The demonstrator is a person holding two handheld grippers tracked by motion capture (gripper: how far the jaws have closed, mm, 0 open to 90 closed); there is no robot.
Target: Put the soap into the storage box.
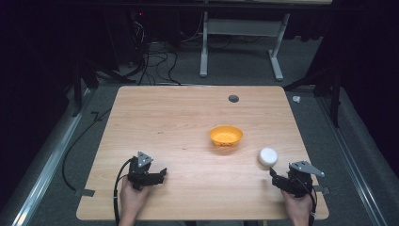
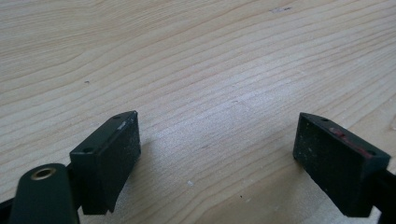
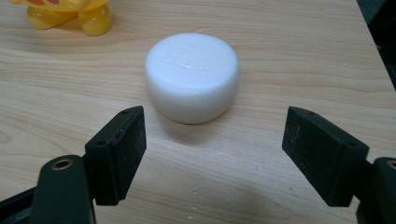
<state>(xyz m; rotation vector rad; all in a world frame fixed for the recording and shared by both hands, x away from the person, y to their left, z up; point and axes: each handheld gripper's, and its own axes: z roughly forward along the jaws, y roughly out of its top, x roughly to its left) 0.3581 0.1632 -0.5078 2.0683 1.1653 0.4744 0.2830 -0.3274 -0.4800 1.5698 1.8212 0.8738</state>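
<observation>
White puck [image 3: 192,77] lies flat on the wooden table [image 1: 179,122], just right of the orange bowl [image 1: 226,135], with the right gripper [image 3: 212,156] just short of it, jaws apart and empty, while the left gripper [image 2: 217,161], well left of the bowl, also gapes over bare wood.

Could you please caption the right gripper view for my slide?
Open right gripper facing a white puck on the wooden table.

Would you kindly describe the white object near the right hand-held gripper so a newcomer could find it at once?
On the wooden table, look to the near right, just ahead of the right hand-held gripper. There sits a white puck, a short round cylinder. Its neighbour, the orange bowl, is coloured, wider and hollow.
</observation>
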